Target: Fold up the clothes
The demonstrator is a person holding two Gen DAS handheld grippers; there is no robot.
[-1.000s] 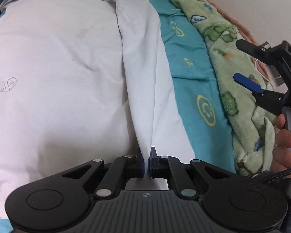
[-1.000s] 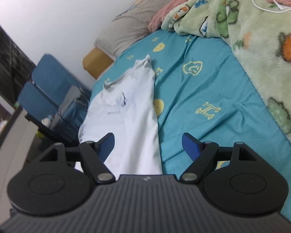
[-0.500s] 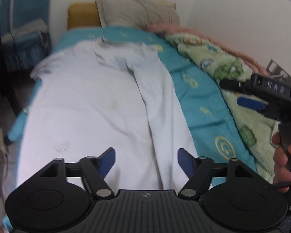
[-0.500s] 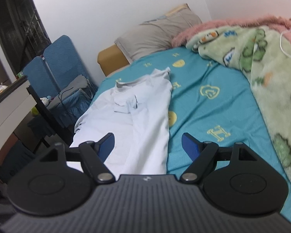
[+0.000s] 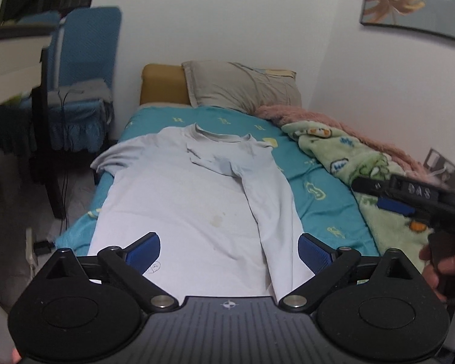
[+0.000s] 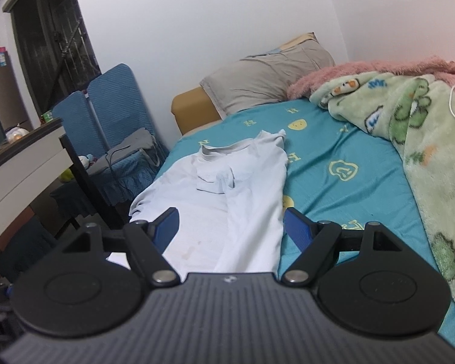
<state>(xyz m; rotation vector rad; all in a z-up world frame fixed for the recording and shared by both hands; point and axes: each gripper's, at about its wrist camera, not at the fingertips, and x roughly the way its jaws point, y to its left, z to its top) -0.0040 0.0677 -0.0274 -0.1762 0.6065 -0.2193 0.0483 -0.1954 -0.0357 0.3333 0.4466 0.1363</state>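
A white long-sleeved shirt (image 5: 182, 206) lies flat on the teal bed sheet (image 5: 324, 200), collar toward the pillow. Its right side and sleeve are folded inward over the body. It also shows in the right wrist view (image 6: 227, 200). My left gripper (image 5: 229, 250) is open and empty, raised above the shirt's lower hem. My right gripper (image 6: 230, 226) is open and empty, also above the hem end; it shows at the right edge of the left wrist view (image 5: 388, 197), over the blanket.
A grey pillow (image 5: 242, 88) lies at the head of the bed. A green and pink blanket (image 5: 358, 160) is heaped along the right side by the wall. A blue chair (image 5: 82, 91) and a desk (image 6: 18, 163) stand left of the bed.
My left gripper has let go of the shirt's folded edge, opened, and pulled up and back from the bed. My right gripper also rose and drew back, staying open.
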